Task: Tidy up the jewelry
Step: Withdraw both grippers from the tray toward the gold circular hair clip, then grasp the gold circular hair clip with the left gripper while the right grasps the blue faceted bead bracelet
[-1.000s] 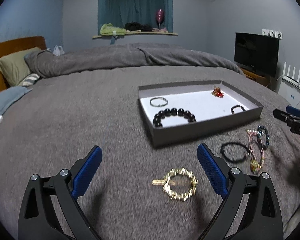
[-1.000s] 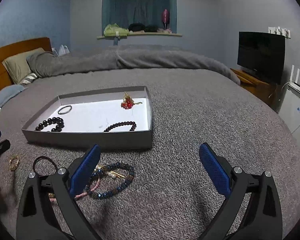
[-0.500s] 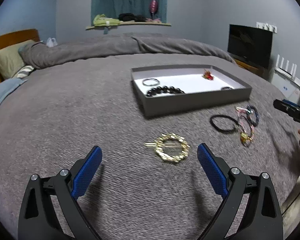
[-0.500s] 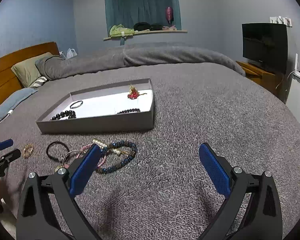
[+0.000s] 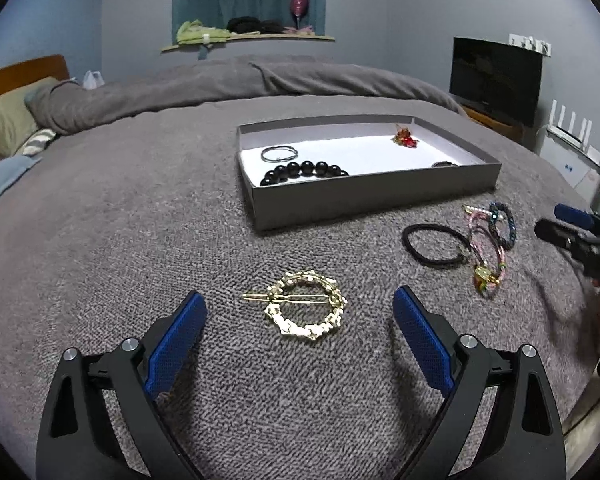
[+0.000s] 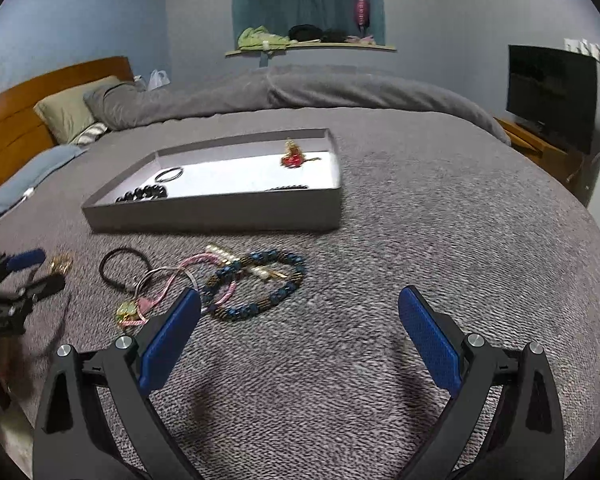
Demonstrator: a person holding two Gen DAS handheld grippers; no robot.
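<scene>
Hovering wide open, left gripper (image 5: 300, 328) framing gold hair clip (image 5: 300, 310) at lower centre, pin axis lying left-right. Idling wide open, empty, right gripper (image 6: 300, 330).

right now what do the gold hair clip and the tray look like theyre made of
Gold hair clip: apparently metal, a shiny gold finish with bright glints on its bumpy ring and thin pin; could be plated. Tray: likely cardboard, with matte grey walls, crisp folded corners and a smooth white floor.
</scene>
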